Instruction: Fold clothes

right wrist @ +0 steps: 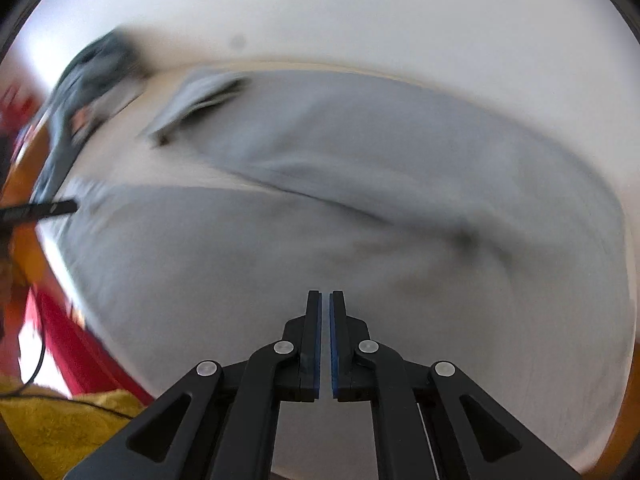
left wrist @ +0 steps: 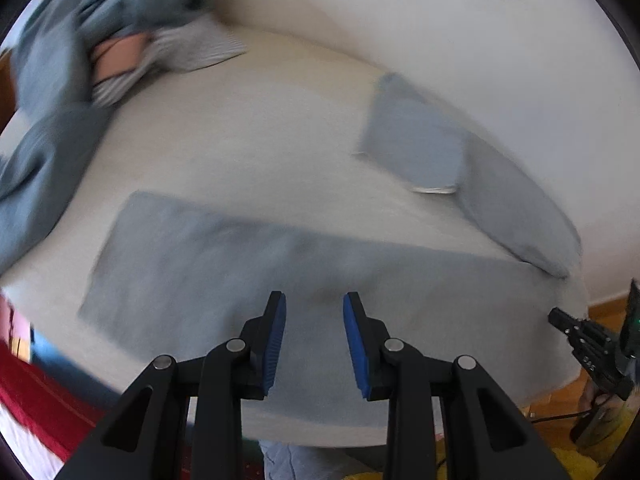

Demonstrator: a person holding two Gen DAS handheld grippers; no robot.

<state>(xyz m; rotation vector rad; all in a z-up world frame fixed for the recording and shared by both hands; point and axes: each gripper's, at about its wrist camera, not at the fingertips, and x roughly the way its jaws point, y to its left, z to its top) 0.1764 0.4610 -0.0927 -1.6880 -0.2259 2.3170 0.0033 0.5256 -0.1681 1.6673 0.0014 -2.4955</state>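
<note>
A grey garment (left wrist: pixel 248 264) lies spread flat on the pale table (left wrist: pixel 240 120), with one part folded over at the far right (left wrist: pixel 416 144). My left gripper (left wrist: pixel 315 300) is open and empty, hovering just above the garment's near edge. My right gripper (right wrist: pixel 325 296) is shut with nothing visible between its pads, above the same grey garment (right wrist: pixel 320 208). The right gripper also shows in the left wrist view (left wrist: pixel 576 328) at the table's right edge. Both views are blurred by motion.
A heap of blue-grey, striped and pink clothes (left wrist: pixel 100 40) sits at the far left of the table. A white wall (left wrist: pixel 440 20) stands behind. Red fabric (left wrist: pixel 36 396) and a yellow cloth (right wrist: pixel 60 420) lie below the table's near edge. Wooden floor (left wrist: pixel 608 308) shows at right.
</note>
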